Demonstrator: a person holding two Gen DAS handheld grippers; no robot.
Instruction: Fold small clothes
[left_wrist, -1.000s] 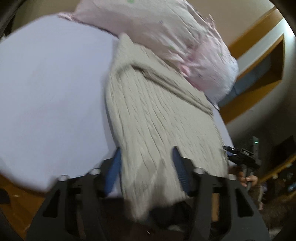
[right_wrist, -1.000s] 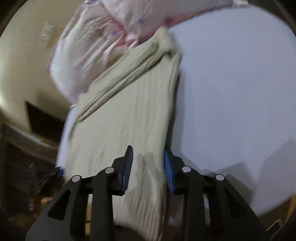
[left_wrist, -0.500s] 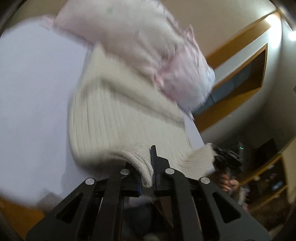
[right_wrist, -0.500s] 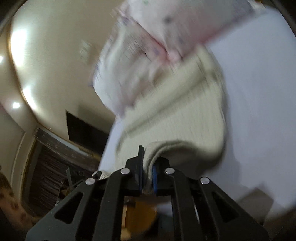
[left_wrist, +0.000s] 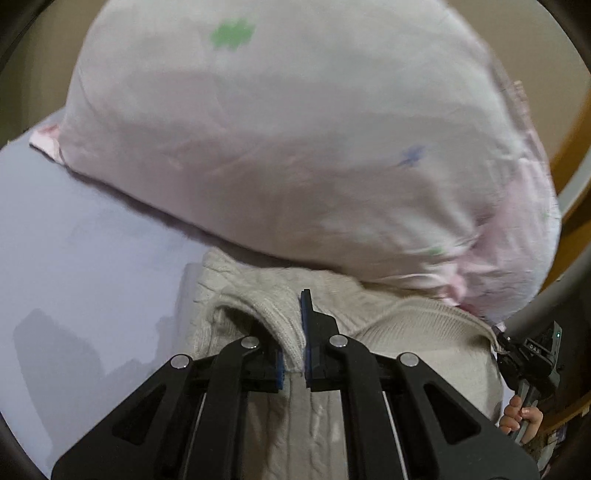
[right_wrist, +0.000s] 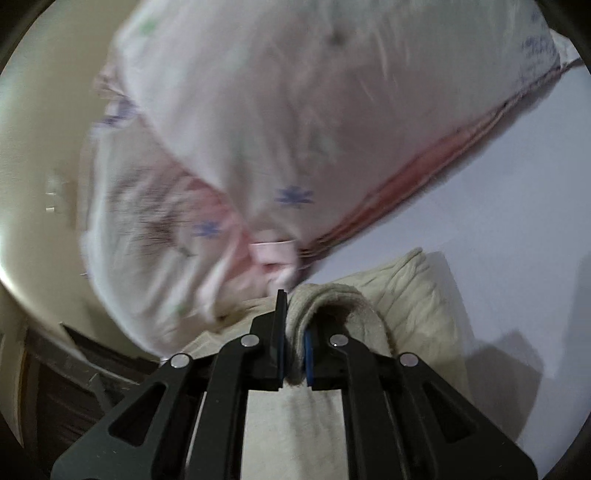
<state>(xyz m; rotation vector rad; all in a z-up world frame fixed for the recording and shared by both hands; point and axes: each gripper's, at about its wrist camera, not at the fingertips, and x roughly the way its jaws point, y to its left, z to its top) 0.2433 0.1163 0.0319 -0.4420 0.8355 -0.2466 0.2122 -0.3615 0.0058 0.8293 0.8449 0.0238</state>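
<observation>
A beige knit sweater (left_wrist: 406, 332) lies on a pale lilac sheet (left_wrist: 92, 240). My left gripper (left_wrist: 293, 332) is shut on a folded edge of the sweater, lifted over the rest of it. In the right wrist view the same sweater (right_wrist: 417, 306) shows, and my right gripper (right_wrist: 293, 332) is shut on another part of that folded edge. Both grippers hold the edge close to a pink pillow. The right gripper's body (left_wrist: 532, 350) shows at the right edge of the left wrist view.
A large pink pillow (left_wrist: 295, 129) with small flower prints lies right behind the sweater; it also shows in the right wrist view (right_wrist: 277, 129). Beige wall (right_wrist: 37, 166) lies beyond. The lilac sheet (right_wrist: 517, 203) extends to the right.
Both grippers shut on the sweater's near edge, lifted it and carried it forward over the sweater toward the pillow, folding the garment.
</observation>
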